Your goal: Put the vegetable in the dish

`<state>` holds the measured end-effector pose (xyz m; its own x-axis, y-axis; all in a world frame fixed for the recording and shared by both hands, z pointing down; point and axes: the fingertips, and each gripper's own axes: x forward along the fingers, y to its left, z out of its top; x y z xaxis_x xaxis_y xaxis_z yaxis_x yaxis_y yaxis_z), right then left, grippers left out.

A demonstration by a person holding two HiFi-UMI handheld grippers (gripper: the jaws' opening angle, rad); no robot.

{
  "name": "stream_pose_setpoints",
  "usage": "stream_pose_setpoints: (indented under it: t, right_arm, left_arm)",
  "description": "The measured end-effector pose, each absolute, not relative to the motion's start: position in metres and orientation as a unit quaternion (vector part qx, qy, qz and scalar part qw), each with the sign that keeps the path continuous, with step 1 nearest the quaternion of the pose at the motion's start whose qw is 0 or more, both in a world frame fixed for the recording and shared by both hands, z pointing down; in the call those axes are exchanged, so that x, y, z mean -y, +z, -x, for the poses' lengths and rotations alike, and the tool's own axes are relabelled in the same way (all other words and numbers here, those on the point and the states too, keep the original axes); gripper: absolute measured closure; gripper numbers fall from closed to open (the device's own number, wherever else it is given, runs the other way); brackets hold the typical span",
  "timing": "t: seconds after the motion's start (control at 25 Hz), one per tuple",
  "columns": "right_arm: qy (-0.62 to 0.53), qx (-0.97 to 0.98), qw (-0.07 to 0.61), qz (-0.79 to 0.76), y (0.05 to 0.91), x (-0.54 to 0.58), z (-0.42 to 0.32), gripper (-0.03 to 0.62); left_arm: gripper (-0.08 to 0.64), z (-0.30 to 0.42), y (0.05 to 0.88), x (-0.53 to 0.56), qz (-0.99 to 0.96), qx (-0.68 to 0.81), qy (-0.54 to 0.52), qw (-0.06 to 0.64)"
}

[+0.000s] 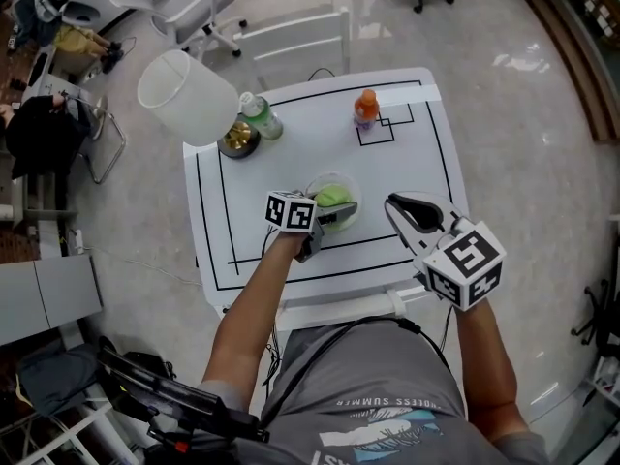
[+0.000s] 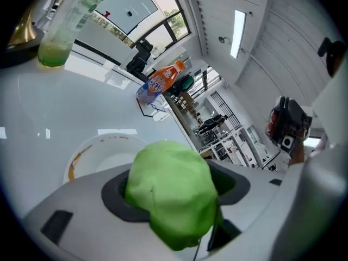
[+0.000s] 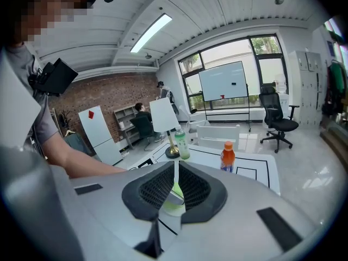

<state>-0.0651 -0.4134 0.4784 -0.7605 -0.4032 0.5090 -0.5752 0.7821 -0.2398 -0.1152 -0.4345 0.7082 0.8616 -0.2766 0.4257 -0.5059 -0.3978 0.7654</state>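
Observation:
A light green leafy vegetable sits clamped between the jaws of my left gripper, which is shut on it. In the head view the green vegetable hangs right over the white dish in the middle of the table. The left gripper view shows the dish just beyond and below the vegetable, with a brown smear on its rim. My right gripper is held to the right of the dish, above the table's front right part, jaws shut with nothing between them.
On the white table with black lines stand an orange bottle at the back, a green-tinted bottle and a lamp with a white shade on a brass base at the back left. Office chairs stand beyond the table.

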Motion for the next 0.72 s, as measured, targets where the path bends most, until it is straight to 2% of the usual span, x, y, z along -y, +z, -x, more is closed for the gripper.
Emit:
stream_pose_setpoints:
  t: [0.2, 0.48, 0.72]
  right_arm:
    - [0.201, 0.915, 0.226, -0.268, 0.483, 0.414, 0.062, 0.583]
    - [0.206, 0.914, 0.229, -0.265, 0.487, 0.412, 0.062, 0.584]
    - [0.211, 0.913, 0.231, -0.260, 0.492, 0.414, 0.065, 0.583]
  left_arm:
    - [0.252, 0.114, 0.710, 0.435, -0.824, 0.227, 0.120, 0.505]
    - [0.250, 0.112, 0.695, 0.444, -0.858, 0.235, 0.130, 0.439]
    - [0.241, 0.136, 0.694, 0.467, -0.862, 0.305, 0.130, 0.383]
